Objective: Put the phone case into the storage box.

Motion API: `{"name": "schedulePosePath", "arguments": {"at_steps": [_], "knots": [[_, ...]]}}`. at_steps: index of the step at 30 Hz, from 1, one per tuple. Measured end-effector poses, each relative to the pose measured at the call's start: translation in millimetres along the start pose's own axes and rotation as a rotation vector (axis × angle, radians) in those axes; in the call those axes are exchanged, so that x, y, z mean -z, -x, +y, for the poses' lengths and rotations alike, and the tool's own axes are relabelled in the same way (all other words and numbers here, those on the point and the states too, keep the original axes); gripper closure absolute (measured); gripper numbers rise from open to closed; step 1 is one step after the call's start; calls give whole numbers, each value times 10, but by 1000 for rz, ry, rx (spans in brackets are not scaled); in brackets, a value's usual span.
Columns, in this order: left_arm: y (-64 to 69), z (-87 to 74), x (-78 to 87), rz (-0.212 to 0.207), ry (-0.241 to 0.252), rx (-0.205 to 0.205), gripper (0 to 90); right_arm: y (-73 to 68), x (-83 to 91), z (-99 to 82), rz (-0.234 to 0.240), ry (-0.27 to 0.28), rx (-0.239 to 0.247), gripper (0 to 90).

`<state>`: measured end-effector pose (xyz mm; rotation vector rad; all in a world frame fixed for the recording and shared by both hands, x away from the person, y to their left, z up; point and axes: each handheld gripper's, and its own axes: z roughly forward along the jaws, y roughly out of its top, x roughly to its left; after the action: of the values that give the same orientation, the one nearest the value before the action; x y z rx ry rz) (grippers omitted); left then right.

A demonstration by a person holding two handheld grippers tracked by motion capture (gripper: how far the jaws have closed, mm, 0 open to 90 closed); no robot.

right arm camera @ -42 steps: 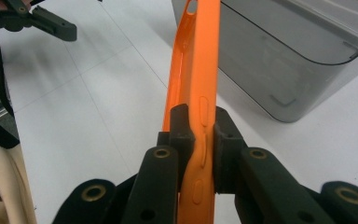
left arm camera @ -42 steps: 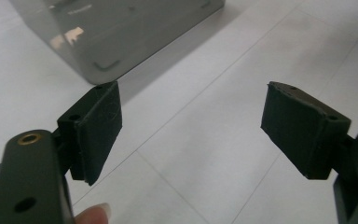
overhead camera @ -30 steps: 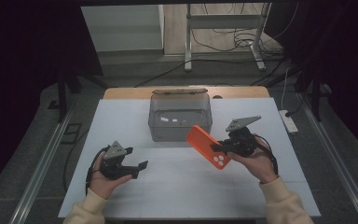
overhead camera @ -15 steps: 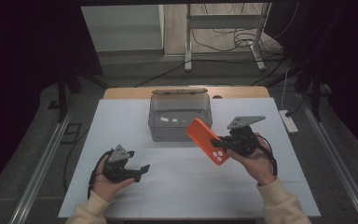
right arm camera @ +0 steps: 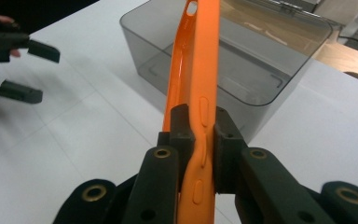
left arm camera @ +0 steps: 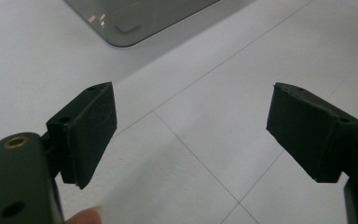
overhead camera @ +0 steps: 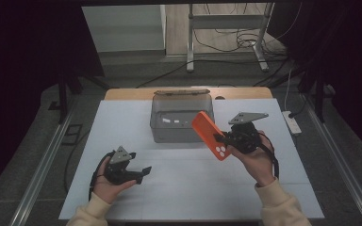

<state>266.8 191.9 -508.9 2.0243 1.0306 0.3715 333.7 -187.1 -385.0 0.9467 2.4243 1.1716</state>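
Right gripper view alone shows the orange phone case [right arm camera: 196, 93] pinched edge-on.

High view overlooking the white table [overhead camera: 122, 132], gripper views close above it, all sharing the grey box [overhead camera: 181, 120]

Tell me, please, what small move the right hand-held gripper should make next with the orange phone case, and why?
Probably carry it on over the grey bin. The right hand-held gripper is clamped on the orange phone case, held off the table beside the open-topped bin, not yet above it. The left hand-held gripper is open with nothing between its jaws.
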Motion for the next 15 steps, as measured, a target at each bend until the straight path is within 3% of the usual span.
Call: {"name": "schedulePosePath", "arguments": {"at_steps": [8,15], "knots": [[0,-1,-3,-1,-1,-3,162,70,-117,110,-50,-14,-49,809],[4,0,-6,-2,0,-2,162,110,-183,174,-45,16,-82,808]]}}
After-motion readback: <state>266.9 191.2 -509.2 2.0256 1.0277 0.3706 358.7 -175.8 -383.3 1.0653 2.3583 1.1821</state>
